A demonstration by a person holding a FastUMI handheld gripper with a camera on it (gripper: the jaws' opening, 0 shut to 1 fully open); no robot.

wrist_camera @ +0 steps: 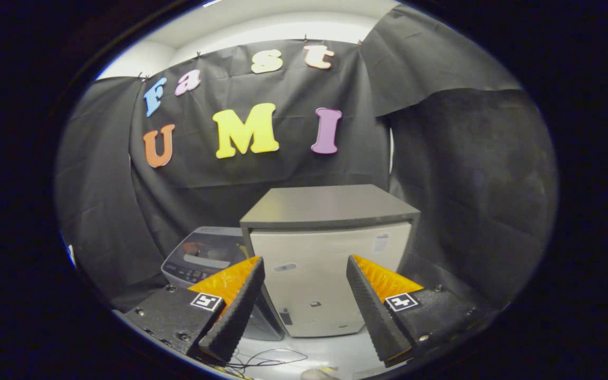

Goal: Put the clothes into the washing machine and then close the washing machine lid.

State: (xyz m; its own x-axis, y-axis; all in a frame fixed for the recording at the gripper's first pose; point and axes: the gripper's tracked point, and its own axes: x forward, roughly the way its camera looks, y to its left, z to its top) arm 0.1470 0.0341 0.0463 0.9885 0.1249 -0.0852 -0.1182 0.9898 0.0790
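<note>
A small grey washing machine [198, 264] stands beyond my left finger, partly hidden by it and by a white box. Its dark lid [209, 248] lies flat on top, and something orange-red [194, 247] shows through it. A strip of buttons runs along the machine's near edge. My gripper [304, 261] is open, with a wide gap and nothing between the fingers. It hangs some way short of the machine, and the gap faces the white box rather than the machine.
A white box with a flat grey top [330, 274] stands right of the washing machine, straight ahead of the fingers. Thin dark cables [267, 361] lie on the white surface below the fingers. Black cloth closes in the back and both sides.
</note>
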